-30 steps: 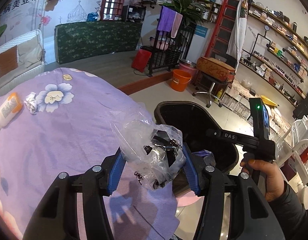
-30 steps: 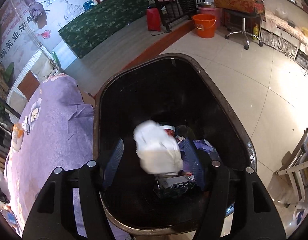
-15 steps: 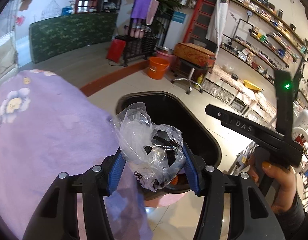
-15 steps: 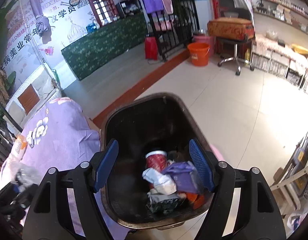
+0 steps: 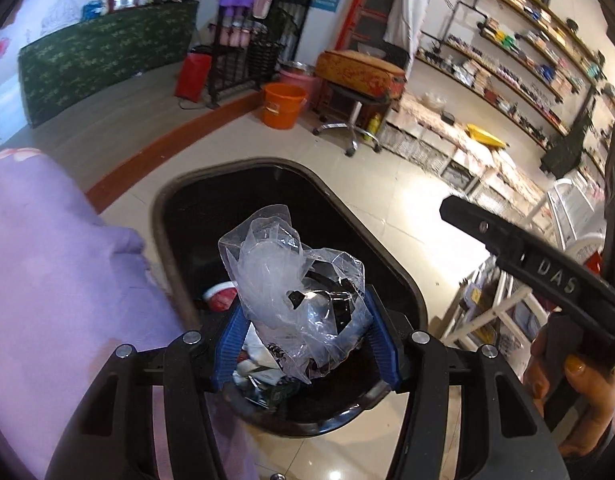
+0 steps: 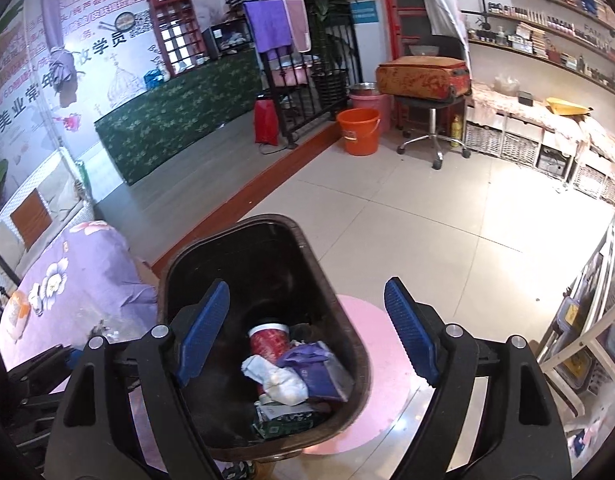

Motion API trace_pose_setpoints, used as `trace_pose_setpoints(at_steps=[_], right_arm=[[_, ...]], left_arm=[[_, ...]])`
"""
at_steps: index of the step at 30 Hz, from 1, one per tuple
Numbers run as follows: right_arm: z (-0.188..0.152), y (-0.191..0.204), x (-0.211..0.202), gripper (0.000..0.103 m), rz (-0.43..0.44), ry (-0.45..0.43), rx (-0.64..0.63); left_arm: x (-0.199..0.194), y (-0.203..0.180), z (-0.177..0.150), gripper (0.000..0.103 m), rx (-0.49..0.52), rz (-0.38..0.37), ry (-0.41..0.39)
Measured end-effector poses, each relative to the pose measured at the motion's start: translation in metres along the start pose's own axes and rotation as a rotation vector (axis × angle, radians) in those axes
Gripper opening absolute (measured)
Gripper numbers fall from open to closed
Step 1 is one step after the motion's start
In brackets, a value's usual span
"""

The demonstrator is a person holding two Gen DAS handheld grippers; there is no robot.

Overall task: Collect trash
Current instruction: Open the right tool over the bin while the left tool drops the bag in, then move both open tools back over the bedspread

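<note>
My left gripper (image 5: 303, 344) is shut on a crumpled clear plastic bag (image 5: 295, 288) with dark scraps inside, held over the open black trash bin (image 5: 399, 288). My right gripper (image 6: 307, 332) is open and empty, above the same bin (image 6: 179, 280). Inside the bin lie a red cup (image 6: 269, 344), a white paper wad (image 6: 281, 380), purple wrapping (image 6: 319, 368) and a green packet (image 6: 287, 416). The right gripper's body (image 5: 547, 276) shows at the right of the left wrist view.
The table's purple flowered cloth (image 5: 59, 288) lies left of the bin, with an orange-capped bottle (image 6: 15, 314) on it. A pink round mat (image 6: 387, 380) lies under the bin. An orange bucket (image 6: 359, 130), a stool with a suitcase (image 6: 425, 76) and shelves stand farther off.
My left gripper has carried the plastic bag from over the table to over the bin. My right gripper let go of the white paper wad, which dropped into the bin, and has risen.
</note>
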State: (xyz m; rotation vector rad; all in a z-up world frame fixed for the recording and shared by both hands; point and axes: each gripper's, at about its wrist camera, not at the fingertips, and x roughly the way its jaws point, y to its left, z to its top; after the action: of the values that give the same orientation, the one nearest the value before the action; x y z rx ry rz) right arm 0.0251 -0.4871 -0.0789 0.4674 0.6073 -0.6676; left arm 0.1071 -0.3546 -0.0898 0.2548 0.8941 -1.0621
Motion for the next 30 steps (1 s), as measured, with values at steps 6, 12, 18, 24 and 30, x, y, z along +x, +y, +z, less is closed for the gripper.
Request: trace_pose_setpoints(at_steps=[6,12,18,24,30], right_arm=[[0.001,-0.015,0.001,0.079,-0.030,0.001,0.018],[0.004,-0.018,0.002,0.079,-0.045,-0.001,0.021],[0.008,-0.016,0.004,0.079,-0.038,-0.001,0.015],[0.002,0.003,0.011,0.081,0.023,0.035,-0.021],[-0.008,0.040,0.019,0.081,0.095,0.065,-0.100]], left_arm=[[0.002,-0.011,0.000,0.074,0.053,-0.008,0.002],[-0.003,-0.011,0.002,0.089,0.052,-0.021,-0.030],[-0.012,-0.007,-0.001,0.091,0.046,-0.013,-0.036],[-0.033,0.015,-0.016,0.094,0.012,0.011,-0.052],[-0.059,0.044,-0.032,0.095,-0.033,0.069,-0.075]])
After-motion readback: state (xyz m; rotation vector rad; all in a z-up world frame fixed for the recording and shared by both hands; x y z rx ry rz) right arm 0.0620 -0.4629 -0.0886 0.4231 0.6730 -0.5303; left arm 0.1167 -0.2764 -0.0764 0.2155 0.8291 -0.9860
